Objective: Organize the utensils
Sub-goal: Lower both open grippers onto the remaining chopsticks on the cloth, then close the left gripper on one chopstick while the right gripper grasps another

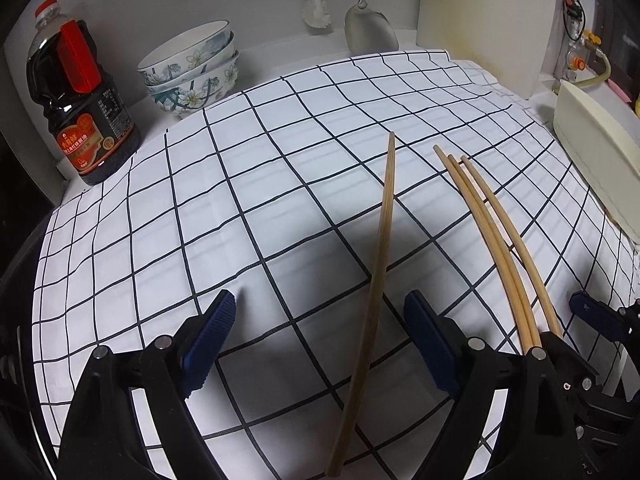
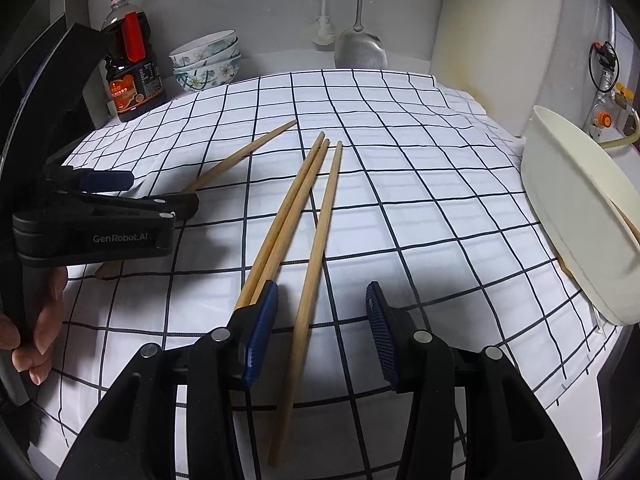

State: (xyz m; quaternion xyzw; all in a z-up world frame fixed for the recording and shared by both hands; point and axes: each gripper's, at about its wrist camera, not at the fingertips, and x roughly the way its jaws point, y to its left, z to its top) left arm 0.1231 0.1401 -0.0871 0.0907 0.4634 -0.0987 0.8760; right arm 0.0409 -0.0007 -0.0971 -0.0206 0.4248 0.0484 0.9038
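Note:
Several wooden chopsticks lie on a white checked cloth [image 1: 256,184]. In the left wrist view one chopstick [image 1: 378,272] lies between the open fingers of my left gripper [image 1: 320,316], above or on the cloth. Three more chopsticks [image 1: 496,232] lie to its right. In the right wrist view my right gripper [image 2: 322,308] is open around a single chopstick [image 2: 316,240]; a pair [image 2: 288,216] runs under its left finger. The left gripper [image 2: 120,200] shows at the left over the fourth chopstick [image 2: 248,150]. A cream utensil tray [image 2: 576,208] stands at the right.
A dark soy sauce bottle [image 1: 80,92] and stacked floral bowls [image 1: 196,68] stand at the back left. A metal spatula [image 1: 370,24] and a brush [image 1: 318,8] hang on the back wall. A gas valve and hose [image 1: 580,56] are at the far right.

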